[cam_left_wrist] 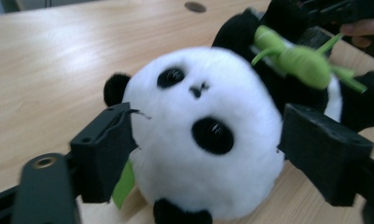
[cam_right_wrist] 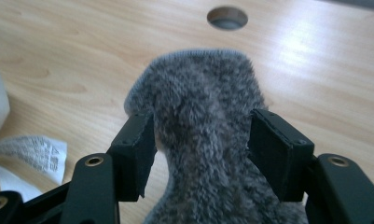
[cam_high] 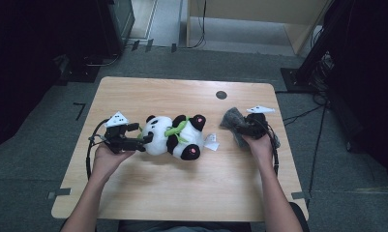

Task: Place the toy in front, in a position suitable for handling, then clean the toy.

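A toy panda (cam_high: pixel 174 137) lies on its back near the middle of the wooden table (cam_high: pixel 182 193), head toward the person's left, a green plush sprig (cam_high: pixel 176 127) across its chest and a white label (cam_high: pixel 211 142) sticking out at its right side. The left hand-held gripper (cam_high: pixel 144 137) points along the table at the panda's head; in the left gripper view its jaws stand spread, one on each side of the white head (cam_left_wrist: pixel 203 140). The pads lie right at the fur, and whether they touch it is hard to tell; they do not squeeze it.

The right hand-held gripper (cam_high: pixel 240 126) sits to the right of the panda, well apart from it. Its jaws pinch a grey fuzzy cloth (cam_right_wrist: pixel 205 140), pressing in on a narrow part from both sides; the rounded end of the cloth reaches past the jaws toward the round hole (cam_right_wrist: pixel 227 17) in the table. The label (cam_right_wrist: pixel 33 151) shows at the left edge of the right gripper view
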Demonstrator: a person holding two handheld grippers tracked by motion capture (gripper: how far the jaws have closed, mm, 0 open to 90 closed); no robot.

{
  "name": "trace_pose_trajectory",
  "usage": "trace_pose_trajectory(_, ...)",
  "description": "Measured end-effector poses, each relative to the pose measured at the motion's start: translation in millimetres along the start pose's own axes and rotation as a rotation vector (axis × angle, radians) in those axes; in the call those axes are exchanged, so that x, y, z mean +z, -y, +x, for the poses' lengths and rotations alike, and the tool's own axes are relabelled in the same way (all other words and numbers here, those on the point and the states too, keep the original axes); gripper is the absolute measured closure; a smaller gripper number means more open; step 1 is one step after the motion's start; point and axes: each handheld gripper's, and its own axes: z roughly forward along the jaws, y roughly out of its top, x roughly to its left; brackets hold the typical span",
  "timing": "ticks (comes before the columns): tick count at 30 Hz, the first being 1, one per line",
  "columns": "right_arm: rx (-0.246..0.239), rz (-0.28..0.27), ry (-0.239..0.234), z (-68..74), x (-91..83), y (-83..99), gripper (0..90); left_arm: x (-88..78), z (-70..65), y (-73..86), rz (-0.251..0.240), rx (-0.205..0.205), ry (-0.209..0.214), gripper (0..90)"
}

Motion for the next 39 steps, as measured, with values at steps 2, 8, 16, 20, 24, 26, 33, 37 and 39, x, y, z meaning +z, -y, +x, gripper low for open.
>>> trace_pose_trajectory(2,0.018,0.029,-0.010,-3.7,2.3,3.8,41.8,1.8,0.7,5.6,0.001,-0.011,0.013,14.0)
trace_pose_trajectory(8,0.009,0.033,-0.009,-4.1,4.5,8.1,43.2,10.4,-1.3,11.9,0.019,-0.013,0.019,12.6)
trace_pose_trajectory(16,0.004,0.049,-0.004,-4.2,12.3,11.0,43.1,26.5,-4.5,16.4,0.014,-0.013,0.028,4.9)
trace_pose_trajectory(20,0.005,0.054,-0.006,-4.9,16.5,12.9,44.6,38.5,-5.0,19.6,0.033,0.004,0.019,0.4)
trace_pose_trajectory(24,0.009,0.061,-0.002,-7.1,19.3,14.6,50.3,42.0,-3.3,21.0,0.019,-0.010,0.015,0.0)
trace_pose_trajectory(26,0.014,0.062,-0.003,-8.0,19.9,15.2,52.2,43.2,-2.3,22.1,0.023,-0.017,0.017,0.0)
trace_pose_trajectory(33,0.018,0.074,-0.011,-12.0,23.1,18.3,62.5,47.9,-3.5,29.3,-0.004,-0.015,-0.005,0.8)
trace_pose_trajectory(37,0.014,0.081,-0.019,-12.3,24.2,19.2,68.3,48.2,-4.9,36.3,-0.037,0.009,-0.021,9.2)
trace_pose_trajectory(39,0.020,0.081,-0.022,-12.3,23.8,19.3,71.2,47.5,-5.3,36.5,-0.034,0.002,-0.030,17.1)
